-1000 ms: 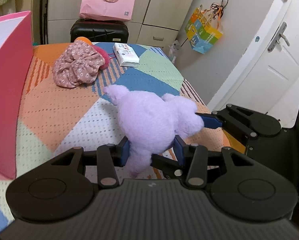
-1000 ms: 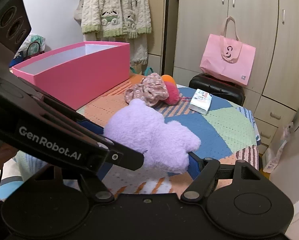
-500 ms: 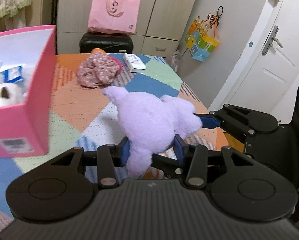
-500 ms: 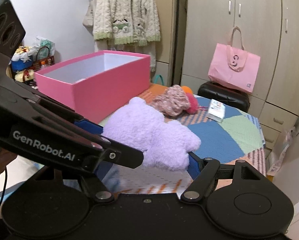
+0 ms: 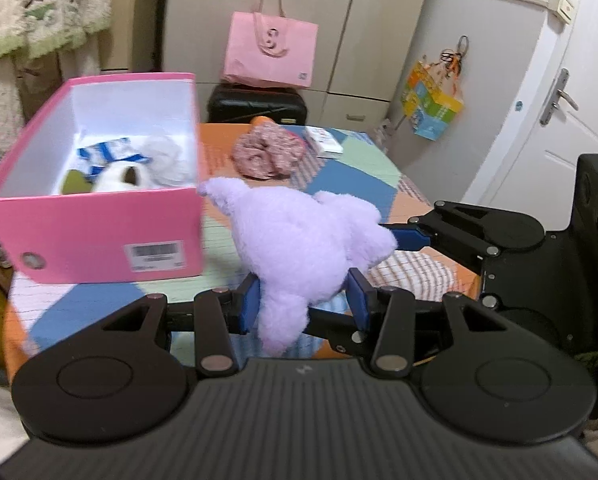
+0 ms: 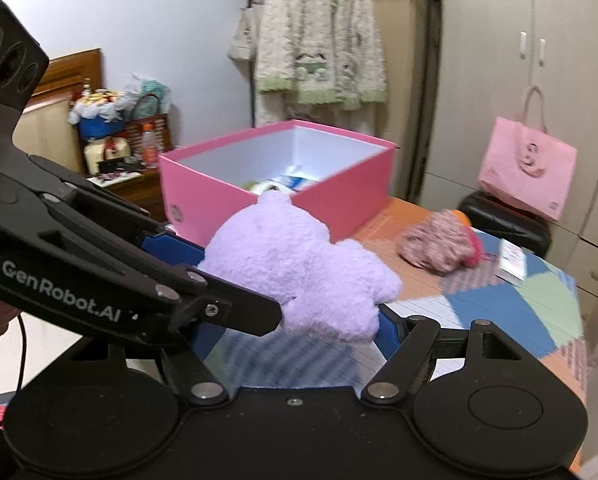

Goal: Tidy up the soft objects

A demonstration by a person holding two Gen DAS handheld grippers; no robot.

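Observation:
A lilac plush toy (image 5: 299, 240) hangs in the air above the patchwork table, held from two sides. My left gripper (image 5: 303, 304) is shut on its lower end. My right gripper (image 6: 295, 328) is shut on its other side; the plush (image 6: 299, 276) fills the middle of the right wrist view. A pink open box (image 5: 99, 232) stands just left of the plush, with white and blue soft items inside. It also shows in the right wrist view (image 6: 339, 196), behind the plush. A floral pink fabric bundle (image 5: 269, 154) lies farther back on the table.
A small tissue pack (image 5: 325, 140) lies by the bundle. A black suitcase (image 5: 259, 106) with a pink tote bag (image 5: 271, 52) stands behind the table. A white door (image 5: 559, 120) is at the right. A bedside shelf with clutter (image 6: 111, 136) is at the left.
Both grippers have lifted the plush higher and carried it left toward the pink box. The box's inside now shows in both views.

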